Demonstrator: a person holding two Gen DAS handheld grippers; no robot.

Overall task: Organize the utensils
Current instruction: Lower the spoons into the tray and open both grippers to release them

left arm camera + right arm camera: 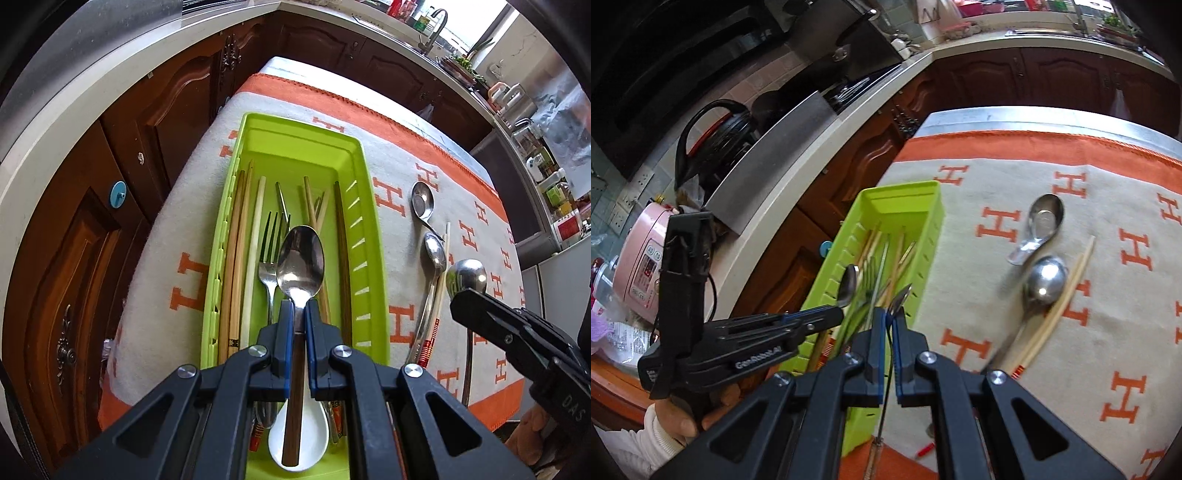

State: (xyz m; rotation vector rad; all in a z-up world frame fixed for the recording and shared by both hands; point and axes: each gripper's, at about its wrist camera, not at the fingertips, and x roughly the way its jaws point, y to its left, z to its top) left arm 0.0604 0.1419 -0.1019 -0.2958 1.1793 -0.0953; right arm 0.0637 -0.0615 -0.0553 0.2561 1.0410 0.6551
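In the left wrist view my left gripper (299, 308) is shut on the brown handle of a steel spoon (300, 262), held over the lime-green tray (371, 229). The tray holds chopsticks, a fork (271, 254) and a white ceramic spoon (299, 446). My right gripper (889, 315) is shut on a thin steel spoon (900, 295) seen edge-on, above the tray's (905, 192) near right corner. That spoon's bowl (466, 275) sticks up from the right gripper (460, 297). The left gripper (836, 314) and its spoon (848, 286) show at left.
A short steel spoon (1043, 218), a longer spoon (1045, 280) and a chopstick pair (1067, 295) lie on the orange-and-white cloth (997, 177) right of the tray. Dark wood cabinets (92, 221) flank the table. A pink rice cooker (642, 266) sits on the counter.
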